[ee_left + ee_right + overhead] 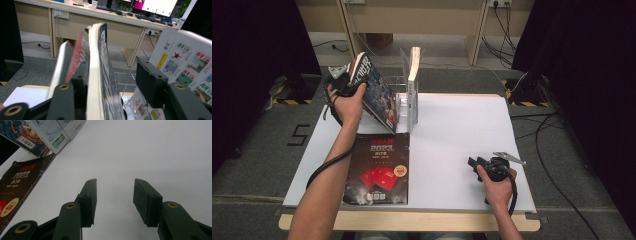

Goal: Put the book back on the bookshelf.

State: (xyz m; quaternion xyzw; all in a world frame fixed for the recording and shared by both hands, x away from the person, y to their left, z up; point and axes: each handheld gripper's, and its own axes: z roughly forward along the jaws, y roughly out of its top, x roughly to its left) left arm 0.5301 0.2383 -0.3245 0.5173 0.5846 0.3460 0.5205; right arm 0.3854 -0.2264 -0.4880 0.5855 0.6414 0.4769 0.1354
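Resting near the front right corner of the white tabletop (452, 145), the right gripper (473, 164) lies low in the person's right hand (498, 187), its fingers (88, 200) spread wide with bare tabletop between them. To its left, near the front edge, a dark magazine (379, 167) with red lettering lies flat, face up, beside the person's left forearm. Farther back, at the rear left of the tabletop, the left hand (347, 102) holds the left gripper (354, 82) up at a dark-covered book (374, 90) that stands on its lower edge and leans to the left, its foot against a clear stand (404, 100). In the left gripper view this book (98, 75) rises between the fingers: its pale page block lies against the left finger (81, 82), while the right finger (150, 82) stands apart from the dark cover with a clear gap, so the fingers are wide and do not clamp the book. Just right of it, a second book (413, 85) with a pale cover stands upright in the same stand, its spine toward the viewer. Beyond the tabletop lie grey floor, trailing cables and a pale wooden desk.
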